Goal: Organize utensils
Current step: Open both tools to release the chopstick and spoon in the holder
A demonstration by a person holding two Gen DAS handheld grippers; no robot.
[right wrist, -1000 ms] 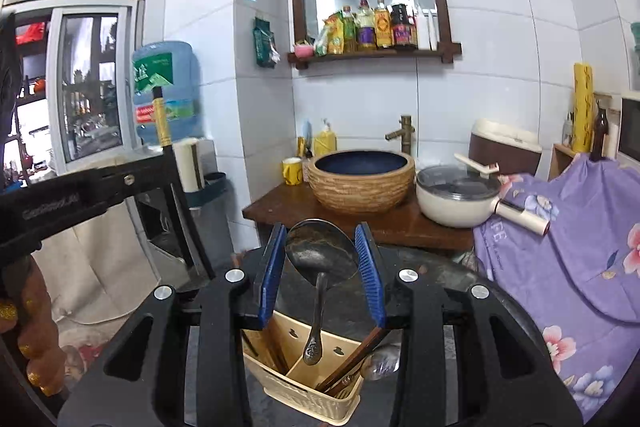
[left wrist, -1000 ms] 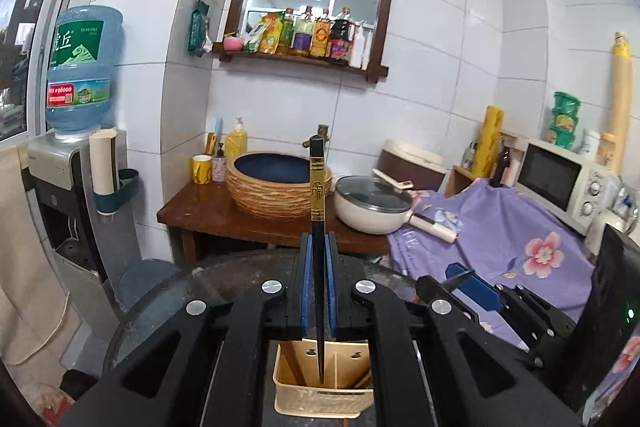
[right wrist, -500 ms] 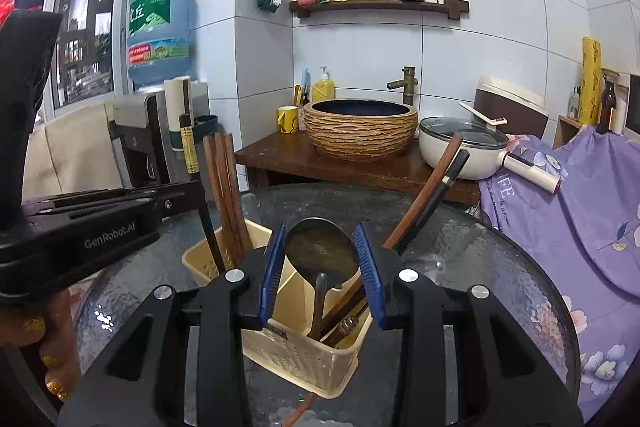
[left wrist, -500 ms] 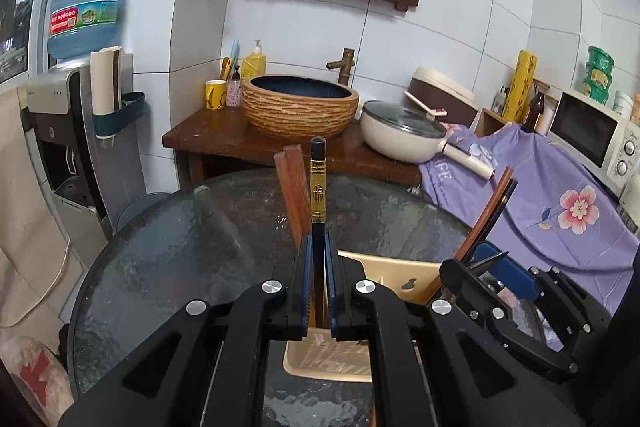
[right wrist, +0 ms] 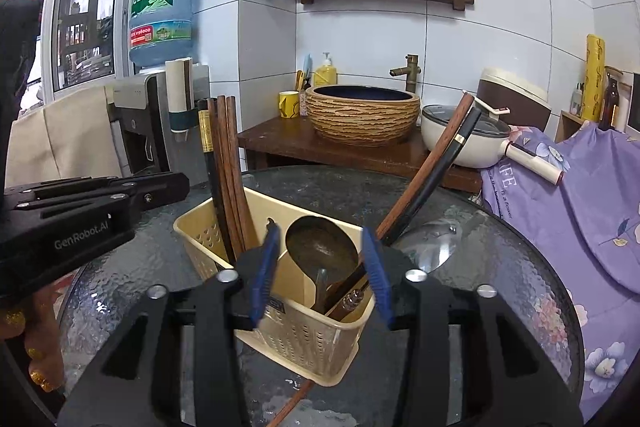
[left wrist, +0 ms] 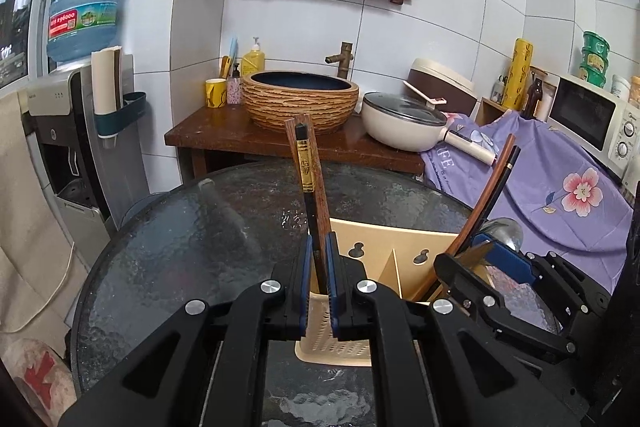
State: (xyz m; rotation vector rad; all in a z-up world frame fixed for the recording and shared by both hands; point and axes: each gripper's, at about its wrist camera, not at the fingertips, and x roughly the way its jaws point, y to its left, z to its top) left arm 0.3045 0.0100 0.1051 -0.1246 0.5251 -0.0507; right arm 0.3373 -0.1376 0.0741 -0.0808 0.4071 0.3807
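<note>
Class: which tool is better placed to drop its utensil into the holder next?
Left. The left tool grips the black chopstick upright over the beige holder; the right tool looks open around the spoon.

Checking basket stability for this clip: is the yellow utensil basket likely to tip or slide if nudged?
Probably yes. The yellow utensil basket looks like thin perforated plastic, so likely light. Long chopsticks stand well above its rim, raising the load. The glass table looks smooth, so it may slide first.
</note>
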